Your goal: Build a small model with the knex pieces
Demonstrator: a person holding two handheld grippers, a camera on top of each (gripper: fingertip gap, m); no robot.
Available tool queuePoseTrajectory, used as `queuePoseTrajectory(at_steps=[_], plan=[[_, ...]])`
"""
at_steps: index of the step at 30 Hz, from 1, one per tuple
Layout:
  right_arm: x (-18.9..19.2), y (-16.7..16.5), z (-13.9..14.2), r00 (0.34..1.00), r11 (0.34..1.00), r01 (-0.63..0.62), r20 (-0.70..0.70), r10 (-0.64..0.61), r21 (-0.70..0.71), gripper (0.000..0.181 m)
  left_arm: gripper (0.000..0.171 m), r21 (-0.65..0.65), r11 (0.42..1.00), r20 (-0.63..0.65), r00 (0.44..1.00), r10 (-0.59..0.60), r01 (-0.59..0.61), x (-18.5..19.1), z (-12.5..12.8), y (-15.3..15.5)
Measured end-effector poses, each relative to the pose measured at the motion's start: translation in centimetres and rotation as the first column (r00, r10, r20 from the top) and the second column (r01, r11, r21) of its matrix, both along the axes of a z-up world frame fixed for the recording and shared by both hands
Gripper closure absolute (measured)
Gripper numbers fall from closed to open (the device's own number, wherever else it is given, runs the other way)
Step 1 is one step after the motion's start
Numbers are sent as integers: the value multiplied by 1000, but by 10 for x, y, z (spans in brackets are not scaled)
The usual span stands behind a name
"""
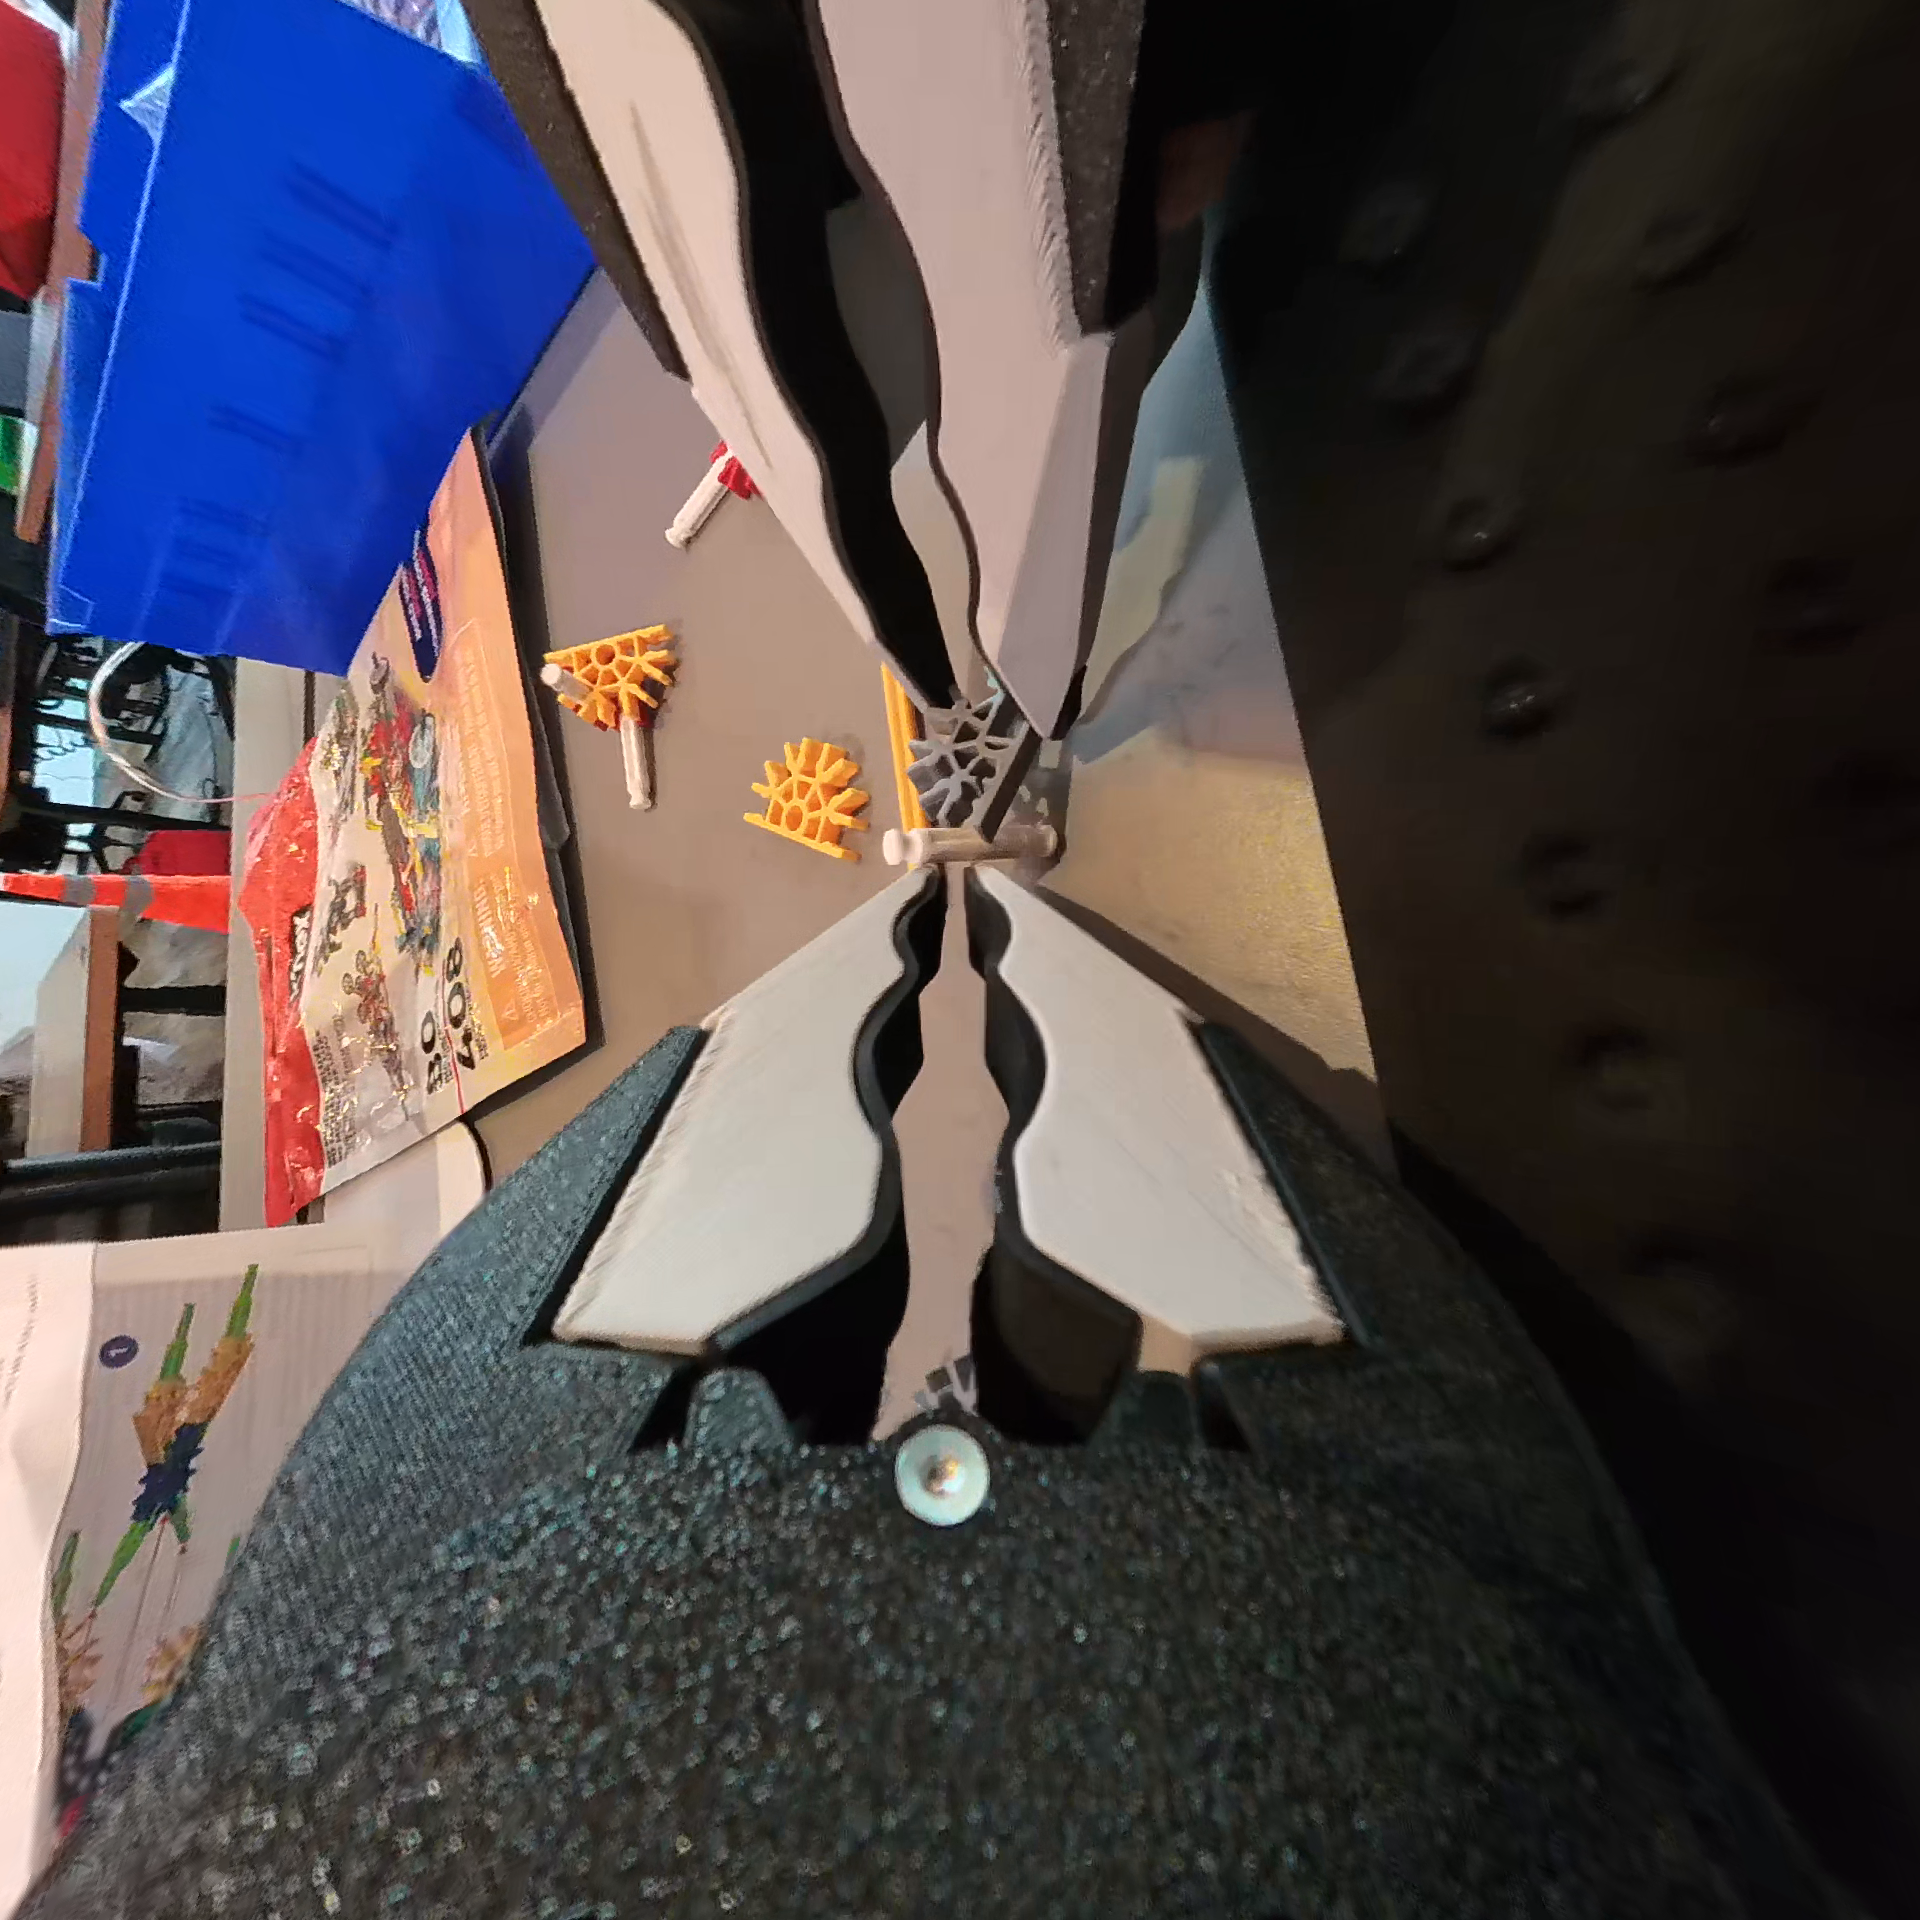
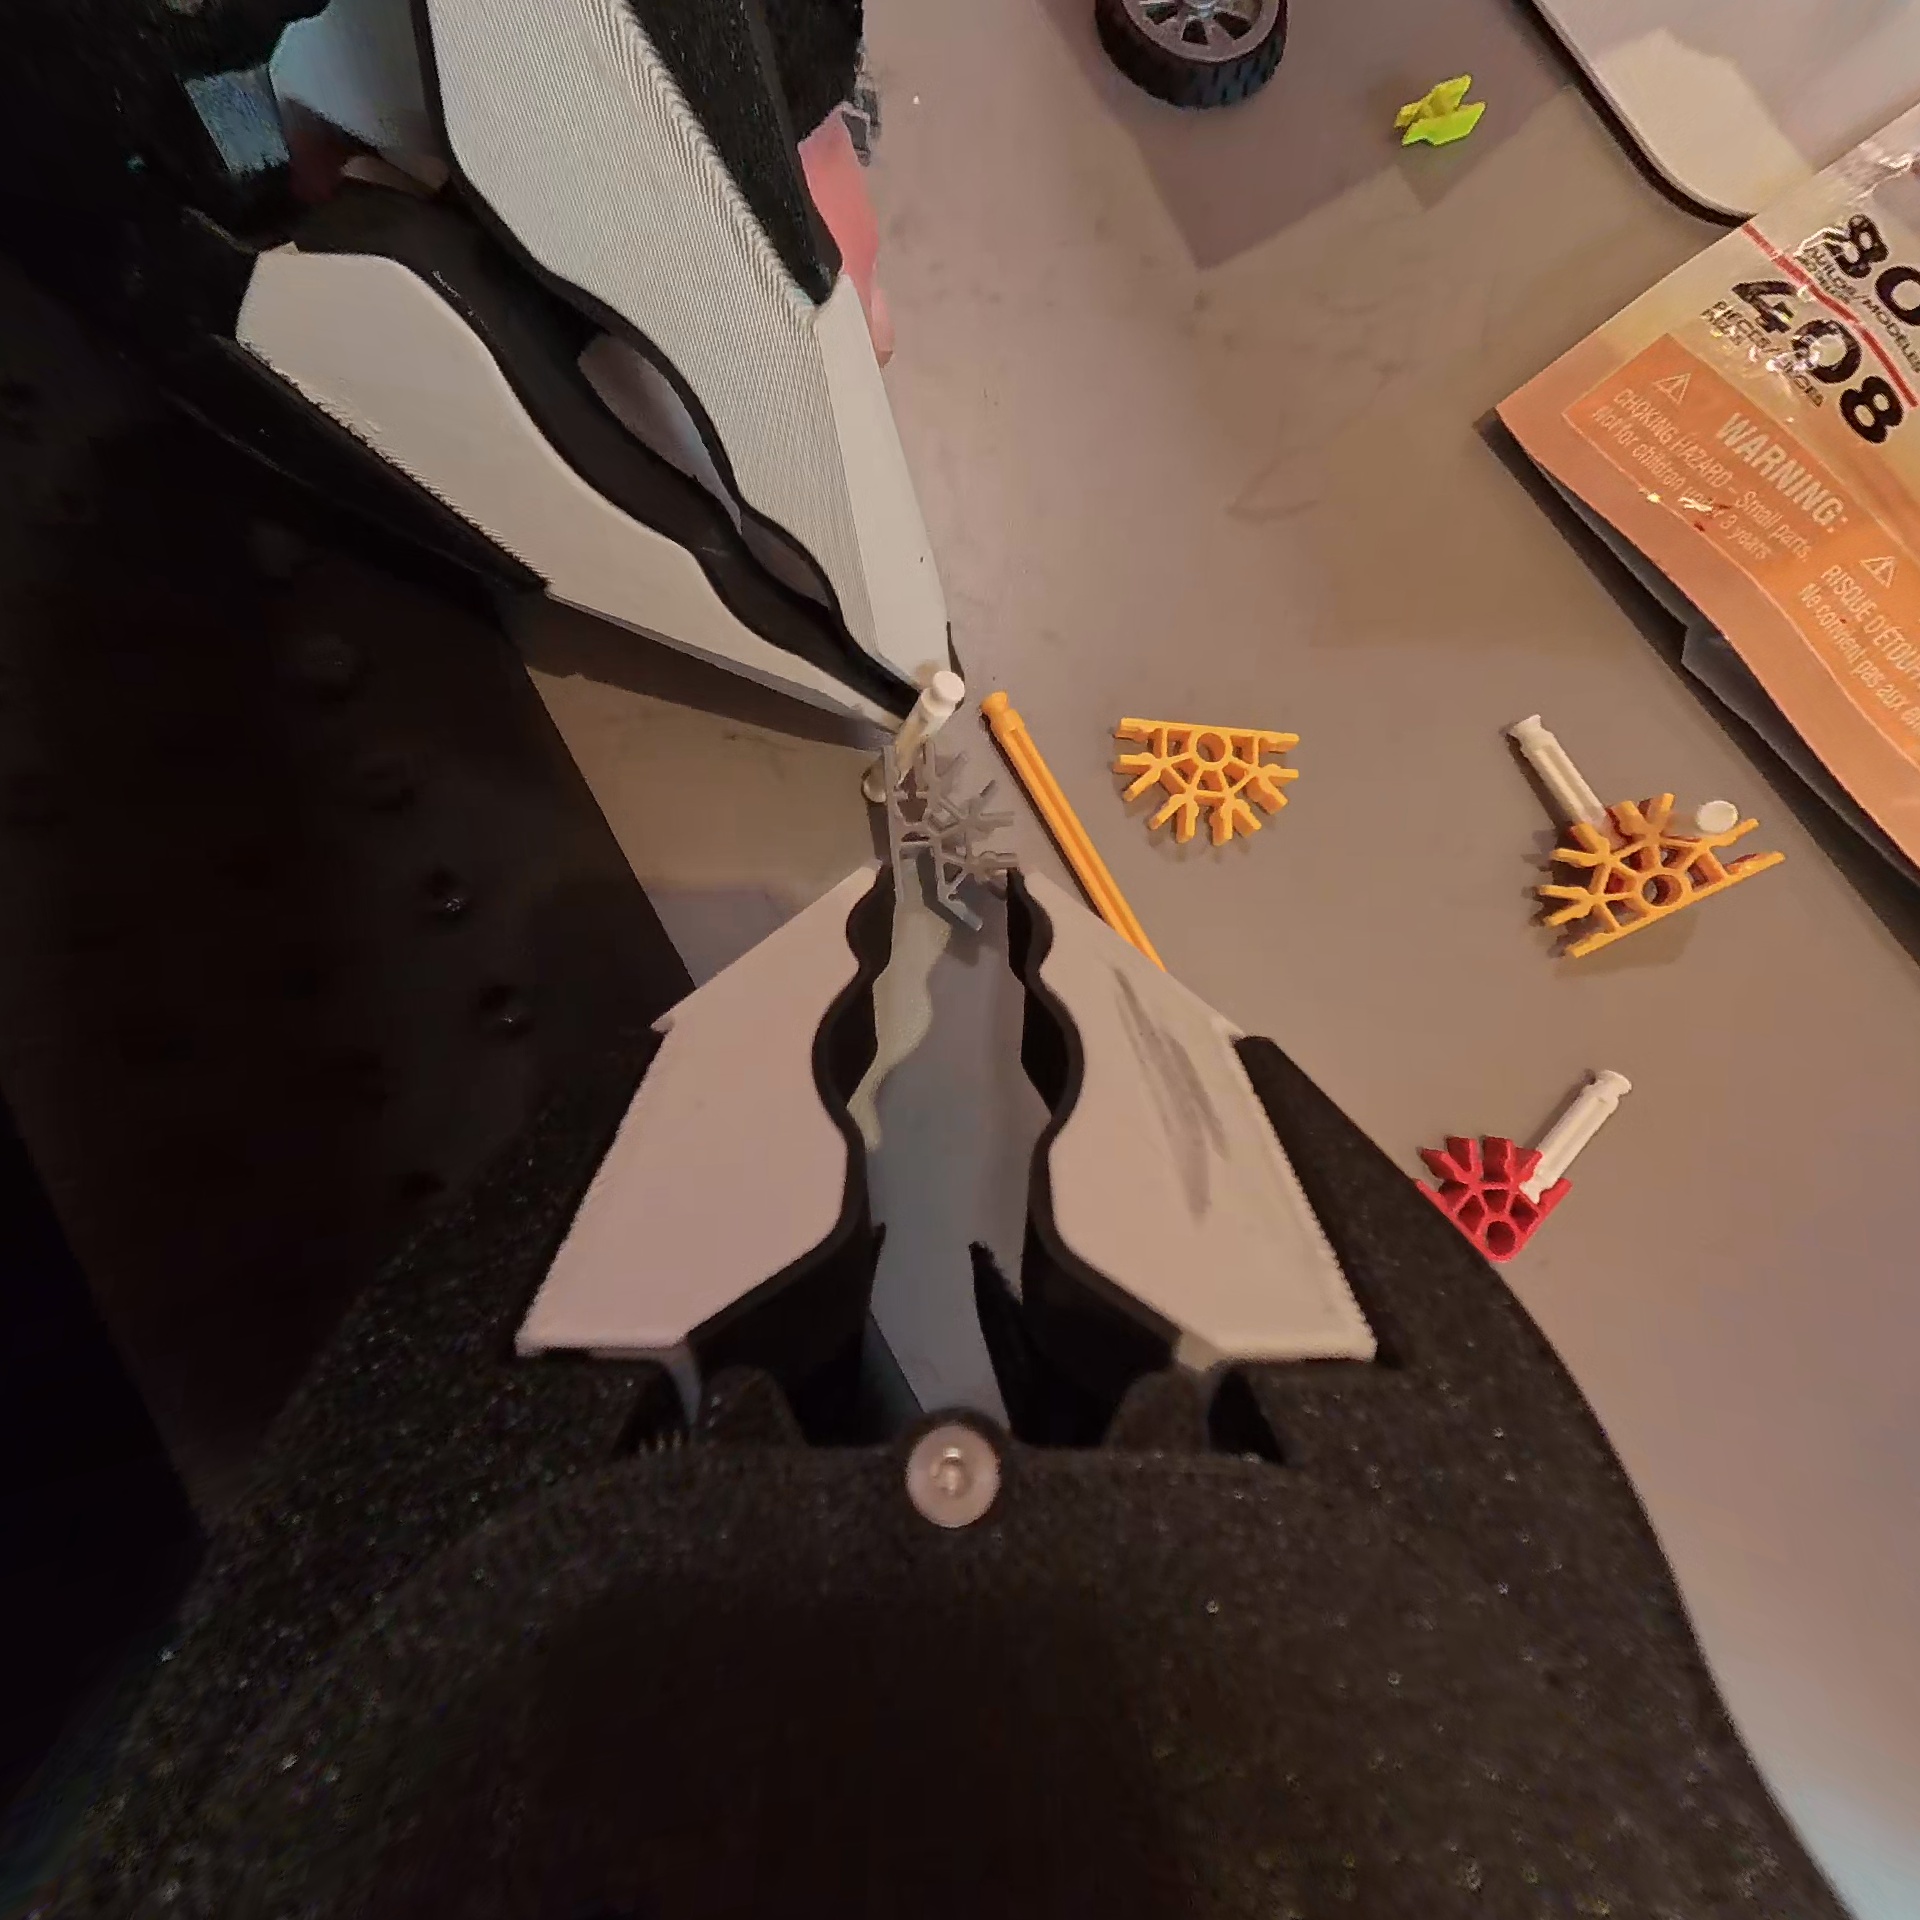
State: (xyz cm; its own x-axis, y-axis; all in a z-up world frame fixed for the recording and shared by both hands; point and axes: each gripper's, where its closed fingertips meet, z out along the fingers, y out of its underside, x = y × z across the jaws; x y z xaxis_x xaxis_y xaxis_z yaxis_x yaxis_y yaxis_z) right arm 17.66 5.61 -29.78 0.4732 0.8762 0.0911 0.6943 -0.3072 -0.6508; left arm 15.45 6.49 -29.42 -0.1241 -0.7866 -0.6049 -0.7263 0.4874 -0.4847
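Note:
My left gripper [image 1: 951, 878] is shut on a short white rod [image 1: 966, 844], held crosswise at its tips. My right gripper [image 2: 943, 883] is shut on a grey snowflake-shaped connector [image 2: 940, 821]. The two grippers meet tip to tip just above the grey table [image 2: 1195, 468]. The white rod [image 2: 930, 717] touches the far edge of the connector. In the left wrist view the right gripper [image 1: 997, 707] comes in from above with the connector [image 1: 961, 753]. In the right wrist view the left gripper [image 2: 920, 696] comes in from the upper left.
On the table lie a yellow rod [image 2: 1070, 831], a yellow connector [image 2: 1205, 779], a yellow connector with white rods [image 2: 1642, 873] and a red connector with a white rod [image 2: 1496, 1195]. A printed bag [image 2: 1766, 468], a wheel [image 2: 1190, 42], a green piece [image 2: 1439, 109], a blue bin [image 1: 291, 312] and an instruction sheet [image 1: 156, 1455] are around. The tips of both grippers are at nearly the same place. Between my left fingertips and the wheel [image 2: 1190, 42] there is roughly 15 centimetres.

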Motion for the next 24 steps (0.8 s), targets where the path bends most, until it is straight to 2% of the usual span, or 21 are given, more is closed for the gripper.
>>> queuePoseTrajectory(at_steps=[7,15,24], plan=[[0,1,1,1000,1000,6,-13,-6,-8,161,162,-23,1000,31,999,10,-9,2,0,2],[1,2,5,999,1000,19,-43,-19,-9,161,162,2,1000,63,998,7,-7,5,5,2],[3,1,7,999,1000,28,-43,-28,1,161,162,144,989,-2,1000,-22,22,6,-1,3]])
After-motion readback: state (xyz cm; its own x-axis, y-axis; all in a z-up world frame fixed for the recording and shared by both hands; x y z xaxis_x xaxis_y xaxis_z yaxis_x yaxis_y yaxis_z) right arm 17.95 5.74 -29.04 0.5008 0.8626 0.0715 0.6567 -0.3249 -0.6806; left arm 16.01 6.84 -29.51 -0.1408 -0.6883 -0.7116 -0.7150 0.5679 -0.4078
